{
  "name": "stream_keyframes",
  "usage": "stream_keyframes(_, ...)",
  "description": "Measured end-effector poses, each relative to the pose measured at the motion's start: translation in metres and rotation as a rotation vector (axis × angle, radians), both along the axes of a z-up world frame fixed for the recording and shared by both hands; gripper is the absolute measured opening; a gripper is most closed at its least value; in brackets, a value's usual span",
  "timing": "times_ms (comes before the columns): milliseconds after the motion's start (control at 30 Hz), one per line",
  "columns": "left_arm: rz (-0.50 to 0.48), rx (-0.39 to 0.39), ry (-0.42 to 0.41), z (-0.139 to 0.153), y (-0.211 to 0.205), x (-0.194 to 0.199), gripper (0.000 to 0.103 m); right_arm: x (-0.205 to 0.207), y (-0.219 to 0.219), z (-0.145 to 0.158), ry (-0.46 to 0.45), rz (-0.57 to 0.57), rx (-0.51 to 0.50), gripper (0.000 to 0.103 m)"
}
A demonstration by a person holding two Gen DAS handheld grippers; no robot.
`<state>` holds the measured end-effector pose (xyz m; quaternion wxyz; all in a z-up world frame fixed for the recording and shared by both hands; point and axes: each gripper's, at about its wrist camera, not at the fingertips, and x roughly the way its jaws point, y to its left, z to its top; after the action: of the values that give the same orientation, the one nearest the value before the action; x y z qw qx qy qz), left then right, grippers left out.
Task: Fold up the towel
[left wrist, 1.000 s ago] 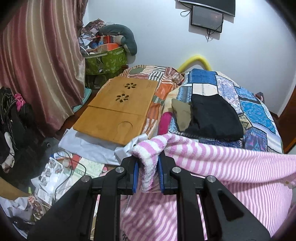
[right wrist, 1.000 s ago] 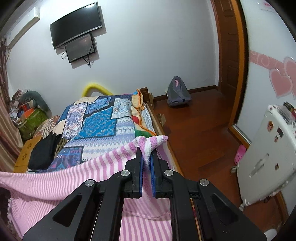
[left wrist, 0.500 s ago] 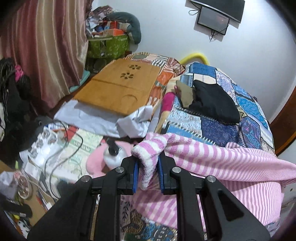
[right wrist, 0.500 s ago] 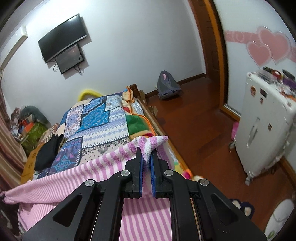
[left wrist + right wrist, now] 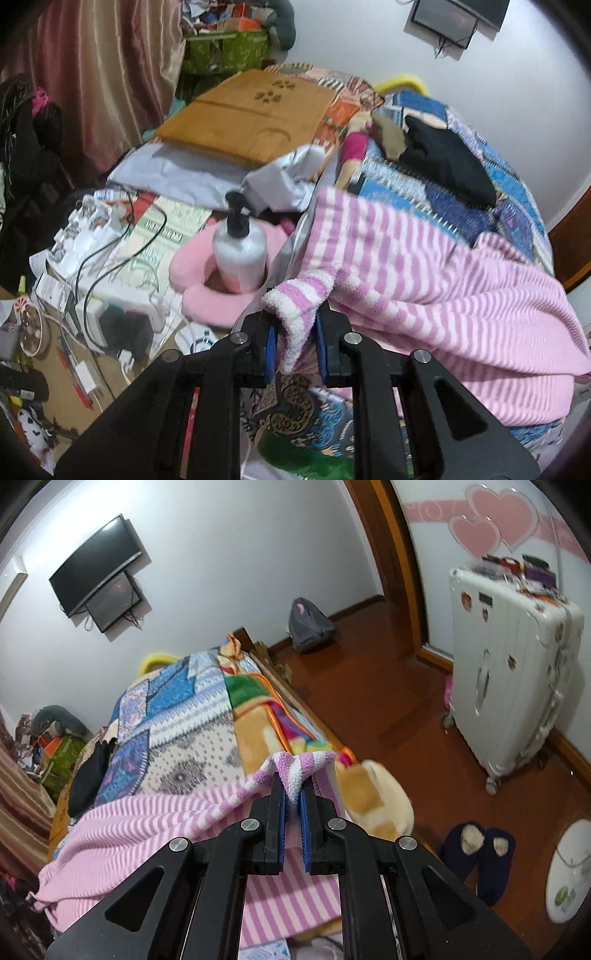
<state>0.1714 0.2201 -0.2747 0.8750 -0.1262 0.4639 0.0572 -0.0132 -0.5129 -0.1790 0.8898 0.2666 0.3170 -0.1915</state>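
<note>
A pink-and-white striped towel [image 5: 424, 280] lies rumpled over the near end of the patchwork bed [image 5: 480, 173]. My left gripper [image 5: 294, 332] is shut on one corner of it, the fluffy corner poking out above the blue pads. In the right wrist view the same towel [image 5: 147, 830] sags leftward across the bed [image 5: 192, 731], and my right gripper [image 5: 292, 797] is shut on its other corner at the bed's right edge.
Left of the bed: a white pump bottle [image 5: 240, 251] in a pink cushion [image 5: 207, 291], cables, papers, a wooden lap tray [image 5: 251, 114]. Dark clothes [image 5: 443, 162] lie on the bed. Right side: white suitcase [image 5: 513, 672], dark slippers [image 5: 476, 853], grey backpack [image 5: 310, 624], wood floor.
Both grippers have dropped and pitched downward with the towel still held. The towel, stretched between them a second ago, now slackens and bunches on the bed. The bottle and floor clutter have come into view.
</note>
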Motion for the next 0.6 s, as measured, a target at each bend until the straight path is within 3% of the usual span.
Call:
stream_keyframes(167,0.018,0.009,0.031,-0.014,-0.001,-0.002,0.021,-0.008,-0.001,-0.018,0.037,-0.013,0.03,0.006)
stream_keyframes(300,0.039,0.061,0.039,-0.009,-0.004,-0.003,0.036,-0.006,-0.001,-0.035,0.118,0.009,0.039,0.009)
stream_keyframes(367,0.037,0.074,0.037,-0.004,-0.004,-0.005,0.039,-0.006,-0.003,-0.04,0.165,0.008,0.044,0.017)
stream_keyframes(467,0.046,0.081,0.033,0.006,-0.003,-0.011,0.044,-0.01,-0.004,-0.039,0.217,-0.019,0.004,0.032)
stream_keyframes(600,0.025,0.132,0.024,0.024,-0.012,-0.017,0.044,-0.015,0.001,-0.02,0.24,-0.034,-0.095,0.032)
